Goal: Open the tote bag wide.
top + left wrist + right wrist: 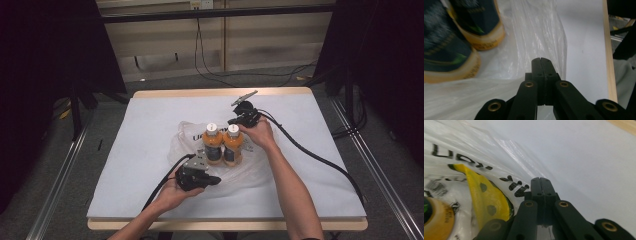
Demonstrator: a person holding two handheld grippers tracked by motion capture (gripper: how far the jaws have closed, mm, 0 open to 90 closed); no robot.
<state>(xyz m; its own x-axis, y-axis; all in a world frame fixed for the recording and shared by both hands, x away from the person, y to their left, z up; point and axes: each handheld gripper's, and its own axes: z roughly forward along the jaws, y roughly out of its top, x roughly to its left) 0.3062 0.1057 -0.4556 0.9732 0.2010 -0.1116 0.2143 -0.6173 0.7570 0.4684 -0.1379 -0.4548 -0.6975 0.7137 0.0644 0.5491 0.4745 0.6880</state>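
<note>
- Working a clear plastic bag (240, 167) around two orange bottles (223, 144), we are holding one gripper at each side of it on the white tabletop (150, 130).
- Left gripper (212, 180) is sitting at the bag's near edge, fingers (541, 65) pressed together; in the left gripper view, bag film lies just around the tips, but we cannot tell if any is pinched.
- Right gripper (234, 121) is sitting at the bag's far edge, beside the bottle caps, fingers (540, 184) also together; whether film is caught between them we cannot tell.
- The bottles are lying side by side on the bag at the middle of the tabletop, touching each other, caps pointing away from us.
- Risks, as we are judging them: the film is thin and slippery, so a pull could slide it out of the fingers; an uneven tug from one side could roll the bottles off the bag; tips could snag and tear the film.
- Counting: two bottles, one bag, two grippers, one tabletop.
</note>
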